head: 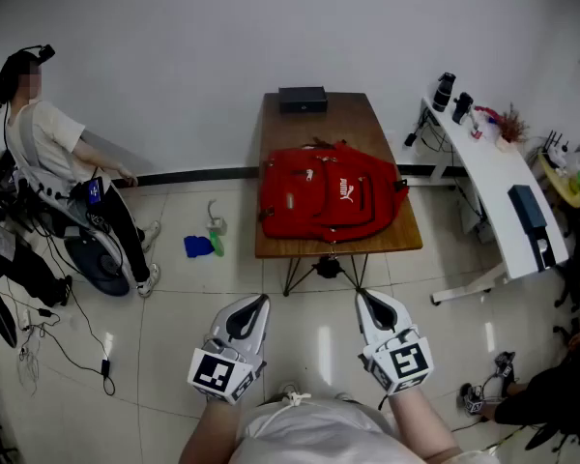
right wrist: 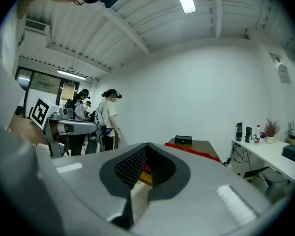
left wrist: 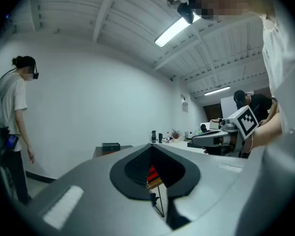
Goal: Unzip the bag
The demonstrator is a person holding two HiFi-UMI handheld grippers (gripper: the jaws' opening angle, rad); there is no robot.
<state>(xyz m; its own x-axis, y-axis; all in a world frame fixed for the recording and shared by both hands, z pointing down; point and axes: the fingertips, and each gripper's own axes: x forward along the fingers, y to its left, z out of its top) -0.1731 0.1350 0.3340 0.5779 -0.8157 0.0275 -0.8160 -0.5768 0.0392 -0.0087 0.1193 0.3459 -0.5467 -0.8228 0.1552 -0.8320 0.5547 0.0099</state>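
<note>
Head view, looking steeply down. The red bag [head: 331, 193] lies flat on the brown table [head: 343, 114], covering the table's near half, with its zips closed as far as you can see. A black box [head: 303, 99] sits at the table's far edge, apart from the bag.

Your left gripper [head: 258, 305] and right gripper [head: 364, 300] hang low, close to your body. They sit side by side over the tiled floor, well short of the table, and neither touches the bag.

In the left gripper view the jaw tips meet with nothing between them. The bag shows only as a red sliver through the gap below the tips. In the right gripper view the jaws are likewise fully closed and empty, and the bag and table lie beyond them.

To the right of the table stands a long white desk [head: 493, 177] with bottles at its far end. On the floor to the left lies a blue object [head: 199, 246]. Farther left, by the wall, is a person [head: 48, 143].
</note>
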